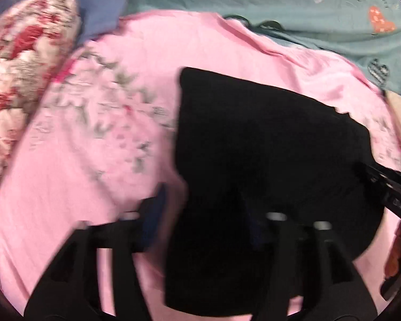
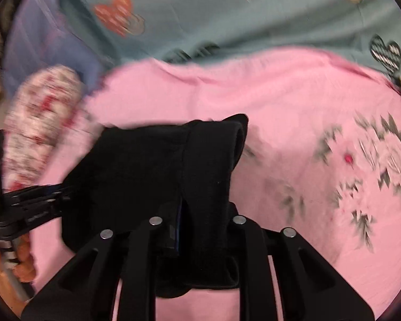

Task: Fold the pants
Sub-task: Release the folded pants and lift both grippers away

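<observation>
The black pants [image 1: 254, 165] lie folded into a compact block on the pink floral sheet [image 1: 80, 160]. My left gripper [image 1: 200, 214] stands at the block's near left edge with its jaws apart: the left finger is off the cloth and the right one is over it. In the right wrist view the pants [image 2: 147, 165] show a rolled thick edge at top right. My right gripper [image 2: 197, 224] has its jaws closed around the near edge of the pants. The right gripper also shows at the right side of the left wrist view [image 1: 387, 190].
A red and white floral pillow [image 1: 21, 67] lies at the left. A teal sheet with heart prints [image 1: 280, 2] covers the far side. A blue-purple cloth [image 2: 40, 42] lies by the pillow. A hand [image 2: 21, 262] holds the left gripper at lower left.
</observation>
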`<state>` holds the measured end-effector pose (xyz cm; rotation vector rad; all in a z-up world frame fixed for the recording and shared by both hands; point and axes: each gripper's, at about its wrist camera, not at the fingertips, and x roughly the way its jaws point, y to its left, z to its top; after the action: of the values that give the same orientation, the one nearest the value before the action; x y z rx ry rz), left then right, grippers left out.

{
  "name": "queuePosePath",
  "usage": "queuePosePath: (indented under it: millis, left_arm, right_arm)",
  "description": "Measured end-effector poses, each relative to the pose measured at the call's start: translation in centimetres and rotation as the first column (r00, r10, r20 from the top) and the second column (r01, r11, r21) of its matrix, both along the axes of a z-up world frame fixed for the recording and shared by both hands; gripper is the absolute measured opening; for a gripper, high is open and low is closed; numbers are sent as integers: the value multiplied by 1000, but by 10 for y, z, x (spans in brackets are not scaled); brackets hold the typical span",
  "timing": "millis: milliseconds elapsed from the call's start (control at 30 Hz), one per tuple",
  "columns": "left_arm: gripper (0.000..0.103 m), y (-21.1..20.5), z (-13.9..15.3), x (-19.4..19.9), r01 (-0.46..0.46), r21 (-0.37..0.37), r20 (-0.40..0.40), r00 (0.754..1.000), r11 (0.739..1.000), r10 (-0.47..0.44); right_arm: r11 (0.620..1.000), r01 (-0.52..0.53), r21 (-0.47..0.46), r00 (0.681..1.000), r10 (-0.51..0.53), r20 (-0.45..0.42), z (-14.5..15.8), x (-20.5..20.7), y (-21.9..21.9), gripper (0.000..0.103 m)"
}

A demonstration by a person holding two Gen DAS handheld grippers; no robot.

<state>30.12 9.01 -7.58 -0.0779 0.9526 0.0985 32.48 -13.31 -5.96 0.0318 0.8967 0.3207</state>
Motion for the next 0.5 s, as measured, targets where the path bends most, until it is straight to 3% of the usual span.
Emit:
queuePosePath:
  millis: [33,67,100,233,367,500]
  left_arm:
    - [90,2,0,-2,-22,18,5,1000,1000,22]
    - [90,6,1,-4,-25,10,11,1000,1000,25]
    - [90,11,3,-6,-38,-5,4,999,999,38]
    - [89,18,21,-32,-106,-26,22,994,994,106]
    - [101,9,41,-76,-129,-39,56,990,991,131]
    - [101,-4,52,-124,-146,-22,103,984,989,147]
  right_arm:
    - [999,21,-37,1000,-21,-6,-8,3,0,41]
    - [997,43,-68,999,-43,5,-15,5,-1,58]
    - [995,66,-77,998,-64,28,-13,4,-4,68]
    - [992,112,-53,994,-110,25,3,-9,-11,68]
    - [994,105,33,992,-107,73,36,-64,-10,68]
    - [995,99,-12,978,-95,187,51,-121,0,68]
